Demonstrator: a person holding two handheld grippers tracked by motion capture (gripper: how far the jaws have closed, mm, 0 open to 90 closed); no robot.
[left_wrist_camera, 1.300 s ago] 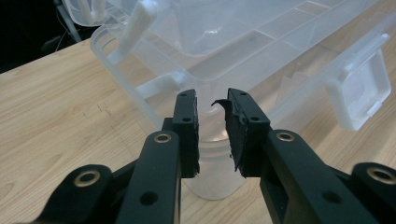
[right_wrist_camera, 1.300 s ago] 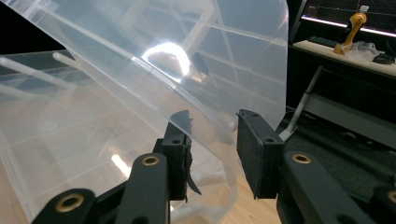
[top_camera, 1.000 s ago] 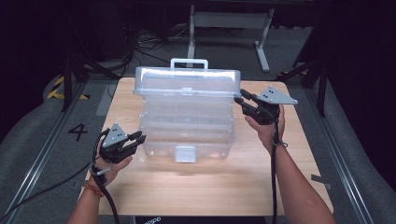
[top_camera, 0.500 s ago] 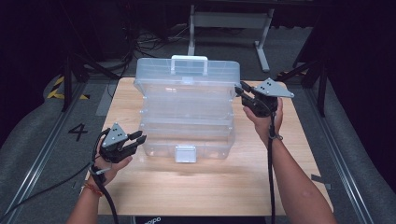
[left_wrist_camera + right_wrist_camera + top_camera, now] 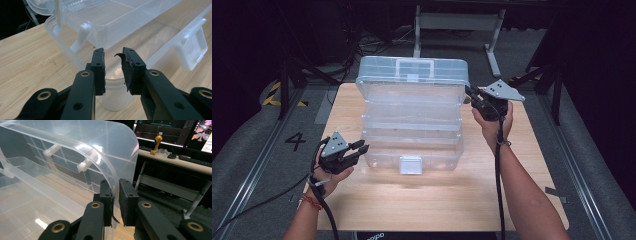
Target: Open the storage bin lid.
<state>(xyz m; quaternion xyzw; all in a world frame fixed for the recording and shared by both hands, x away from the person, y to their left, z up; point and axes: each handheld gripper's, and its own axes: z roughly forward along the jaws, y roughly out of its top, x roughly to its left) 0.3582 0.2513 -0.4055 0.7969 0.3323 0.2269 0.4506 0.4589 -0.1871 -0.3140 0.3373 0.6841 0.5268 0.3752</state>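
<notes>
A clear plastic organiser box (image 5: 412,127) stands open on the wooden table (image 5: 422,200), its tiered trays stepped back toward the raised lid (image 5: 412,72). My right gripper (image 5: 470,95) is at the lid's right edge. In the right gripper view its jaws (image 5: 115,182) have just closed and pinch the lid's curved rim (image 5: 113,170). My left gripper (image 5: 359,148) is at the base's front-left corner. In the left gripper view its jaws (image 5: 113,53) straddle that rounded corner (image 5: 113,100), apparently gripping it. The white latch (image 5: 192,51) hangs on the front wall.
The table's front half lies bare in front of the box. A metal desk frame (image 5: 457,22) stands behind the table, with dark floor and cables around. Monitors and a desk (image 5: 175,135) are beyond the lid in the right gripper view.
The lid has swung up and back, and the trays have spread into steps. My right gripper shifted slightly with the lid's edge. The left gripper stayed put.
</notes>
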